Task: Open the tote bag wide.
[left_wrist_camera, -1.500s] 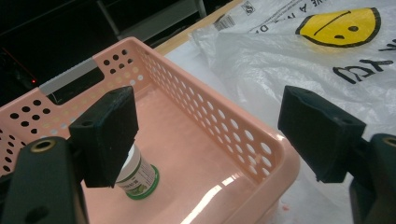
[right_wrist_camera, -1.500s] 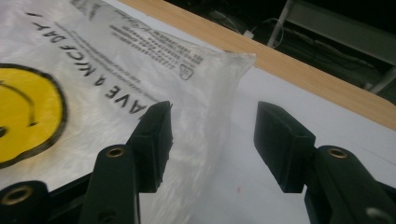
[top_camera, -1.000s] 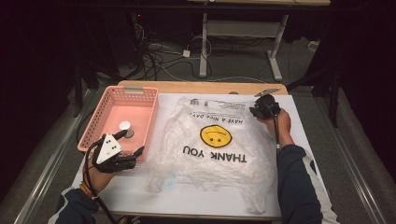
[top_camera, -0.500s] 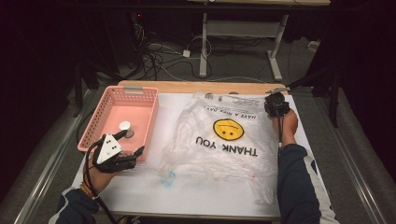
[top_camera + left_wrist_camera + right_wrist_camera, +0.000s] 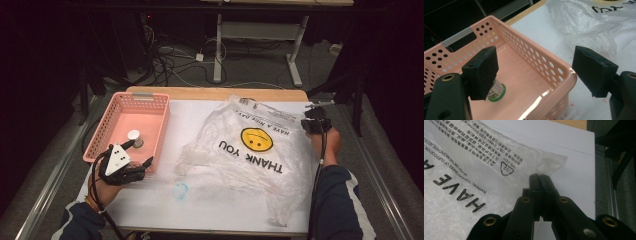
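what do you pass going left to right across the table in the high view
left claw → pink basket with a small bottle inside → plastic bag with a smiley face → right claw, shut at the bag's right edge

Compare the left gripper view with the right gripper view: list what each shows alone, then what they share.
Left gripper view alone: the pink basket with a small green-lidded bottle standing inside, framed by the left gripper, jaws wide apart. Right gripper view alone: the right gripper, jaws pressed together, beside fine warning print. Shared: the clear plastic bag lying on the white table cover.
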Motion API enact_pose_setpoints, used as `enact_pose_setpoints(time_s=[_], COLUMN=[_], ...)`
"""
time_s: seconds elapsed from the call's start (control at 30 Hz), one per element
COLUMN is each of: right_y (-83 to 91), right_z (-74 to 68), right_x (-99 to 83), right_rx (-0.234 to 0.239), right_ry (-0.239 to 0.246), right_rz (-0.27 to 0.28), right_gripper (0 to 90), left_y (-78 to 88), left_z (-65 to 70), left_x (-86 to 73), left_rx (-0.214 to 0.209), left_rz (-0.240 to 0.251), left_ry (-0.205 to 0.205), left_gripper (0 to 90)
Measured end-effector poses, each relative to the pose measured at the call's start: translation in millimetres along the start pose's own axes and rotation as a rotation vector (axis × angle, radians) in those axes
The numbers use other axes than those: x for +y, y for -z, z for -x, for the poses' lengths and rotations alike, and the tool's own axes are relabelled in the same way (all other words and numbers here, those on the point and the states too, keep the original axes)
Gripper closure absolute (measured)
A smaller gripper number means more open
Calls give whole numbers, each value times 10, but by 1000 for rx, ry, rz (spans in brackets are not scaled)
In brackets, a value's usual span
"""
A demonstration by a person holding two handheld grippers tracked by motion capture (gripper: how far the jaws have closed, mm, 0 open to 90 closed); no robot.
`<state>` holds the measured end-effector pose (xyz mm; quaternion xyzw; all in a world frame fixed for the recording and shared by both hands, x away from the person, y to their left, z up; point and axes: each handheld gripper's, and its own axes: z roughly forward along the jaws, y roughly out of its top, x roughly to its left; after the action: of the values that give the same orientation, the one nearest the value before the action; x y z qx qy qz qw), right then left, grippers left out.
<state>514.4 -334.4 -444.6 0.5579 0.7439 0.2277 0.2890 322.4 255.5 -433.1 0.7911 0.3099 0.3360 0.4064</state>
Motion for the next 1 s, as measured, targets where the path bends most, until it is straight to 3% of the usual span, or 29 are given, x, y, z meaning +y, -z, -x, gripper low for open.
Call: enact_pose_setpoints(time_s=[0.03, 0.07, 0.17, 0.27, 0.3, 0.4, 0.43, 0.47, 0.53, 0.57, 0.6, 0.63, 0.67, 0.77, 0.8, 0.83, 0.93, 1.0], right_y=[28, 92, 173, 279, 402, 632, 632, 777, 943, 1023, 1023, 1181, 1243, 1376, 1376, 1436, 1478, 1462], right_z=[-2, 13, 6, -43, -54, -87, -87, -143, -261, -337, -337, -500, -570, -806, -806, -982, -1241, -1422], right_x=[-40, -119, -204, -310, -349, -370, -370, -382, -388, -386, -386, -394, -400, -424, -424, -448, -476, -511], right_rx=[-13, 16, 36, 43, 59, 89, 89, 129, 175, 176, 176, 194, 233, 311, 311, 368, 485, 539], right_ry=[20, 4, 5, 40, 49, 57, 57, 67, 118, 154, 154, 203, 226, 306, 306, 345, 368, 402], right_rz=[-4, -5, 0, 20, 50, 133, 133, 188, 243, 256, 256, 290, 309, 330, 330, 347, 361, 363], right_gripper=[900, 900, 900, 865, 803, 725, 725, 697, 661, 640, 640, 634, 623, 552, 552, 487, 444, 452], left_y=[-1, -2, -8, -7, -6, 1, 6, 17, 21, 23, 25, 29, 32, 40, 40, 39, 32, 28], left_z=[7, 13, 43, 71, 76, 97, 106, 118, 123, 128, 132, 136, 136, 143, 149, 151, 145, 147], left_x=[1, 2, 7, 10, 12, 15, 14, 12, 12, 10, 9, 9, 8, 4, 5, 7, 7, 4], left_rx=[0, 0, -3, -7, -8, -6, -7, -7, -3, -2, 1, 2, 1, 1, 1, 1, 0, -4], left_rz=[0, -1, -7, -10, -9, -10, -8, -7, -9, -10, -14, -15, -14, -14, -18, -18, -19, -21], left_ry=[-2, -4, -13, -21, -22, -26, -27, -29, -31, -32, -37, -39, -36, -39, -44, -46, -44, -43], left_gripper=[207, 207, 207, 207, 207, 206, 206, 206, 206, 206, 206, 206, 206, 206, 206, 206, 206, 206])
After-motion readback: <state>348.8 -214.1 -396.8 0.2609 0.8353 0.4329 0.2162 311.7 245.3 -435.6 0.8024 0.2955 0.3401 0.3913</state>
